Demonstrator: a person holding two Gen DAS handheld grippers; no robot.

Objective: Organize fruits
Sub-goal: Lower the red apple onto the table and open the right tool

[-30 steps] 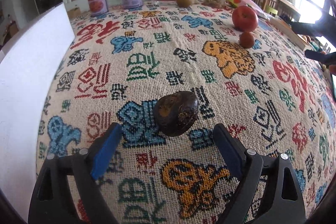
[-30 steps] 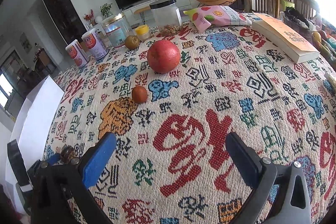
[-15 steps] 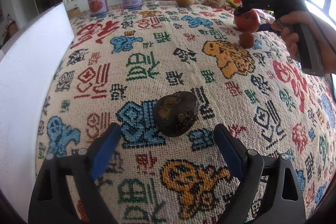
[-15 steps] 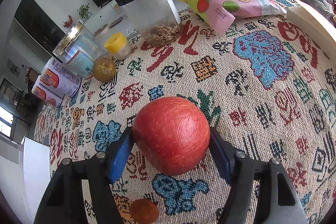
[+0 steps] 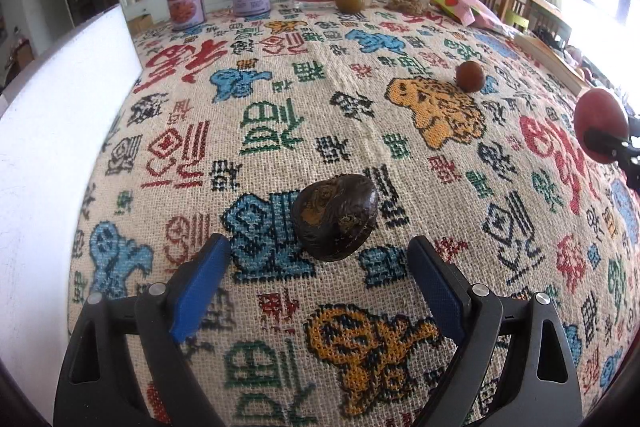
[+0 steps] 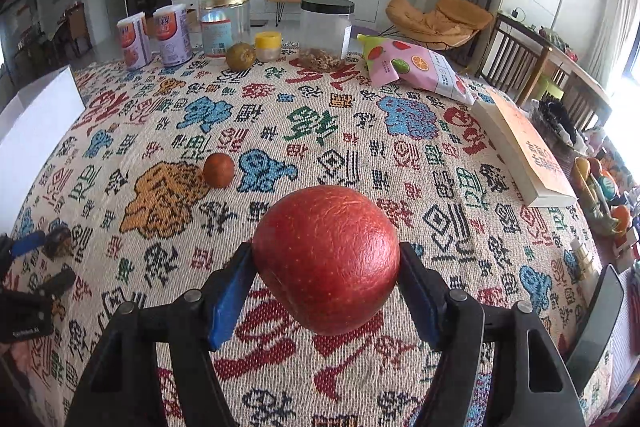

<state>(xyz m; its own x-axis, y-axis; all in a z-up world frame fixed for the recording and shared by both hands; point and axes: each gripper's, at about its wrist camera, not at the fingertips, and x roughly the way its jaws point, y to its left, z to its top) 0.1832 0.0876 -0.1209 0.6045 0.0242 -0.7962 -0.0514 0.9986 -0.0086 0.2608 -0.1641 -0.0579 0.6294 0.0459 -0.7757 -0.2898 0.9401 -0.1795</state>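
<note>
The right gripper (image 6: pixel 326 269) has its blue pads pressed against both sides of a red apple (image 6: pixel 326 259), which fills the lower centre of its view above the patterned cloth on the bench (image 6: pixel 360 131). In the left wrist view the same apple (image 5: pixel 598 129) shows at the right edge. The left gripper (image 5: pixel 320 273) stands wide open with nothing in it; a dark wrinkled fruit (image 5: pixel 335 215) lies on the cloth just ahead of its pads, in the lower middle. A small brown fruit (image 6: pixel 218 169) sits left of centre, and a greenish round fruit (image 6: pixel 240 56) rests near the jars (image 6: pixel 224 23) at upper left.
</note>
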